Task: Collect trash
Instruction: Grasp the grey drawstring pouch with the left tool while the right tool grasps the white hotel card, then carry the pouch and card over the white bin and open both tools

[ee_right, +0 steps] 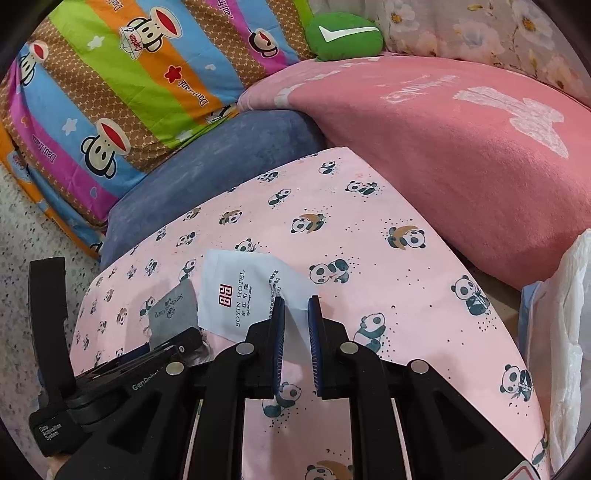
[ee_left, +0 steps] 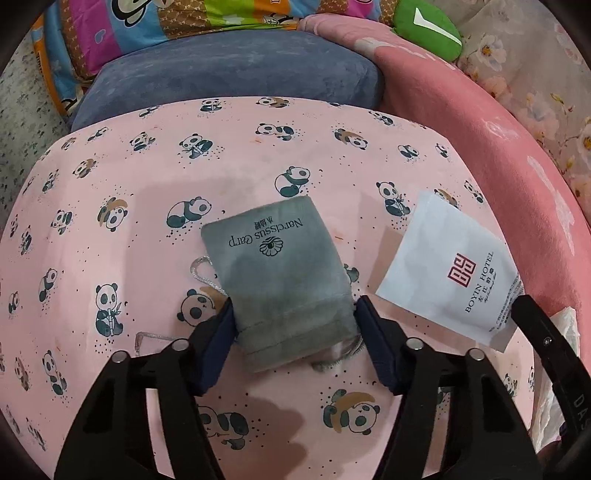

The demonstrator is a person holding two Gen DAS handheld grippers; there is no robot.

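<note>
A grey velvet drawstring pouch (ee_left: 280, 277) lies on the pink panda-print surface (ee_left: 147, 177). My left gripper (ee_left: 293, 306) is open, its blue-padded fingers on either side of the pouch's near end. A white Boyin Hotel packet (ee_left: 447, 273) lies to the right of the pouch. In the right wrist view the packet (ee_right: 240, 291) lies beside the pouch (ee_right: 173, 310). My right gripper (ee_right: 297, 306) has its jaws narrowly apart around the packet's near corner, which shows in the gap. I cannot tell whether the pads touch it.
A blue-grey cushion (ee_left: 229, 74), a pink pillow (ee_right: 461, 155) and a striped cartoon quilt (ee_right: 110, 92) border the far side. A green plush (ee_right: 343, 33) sits behind. A white plastic bag (ee_right: 565, 332) stands at the right edge.
</note>
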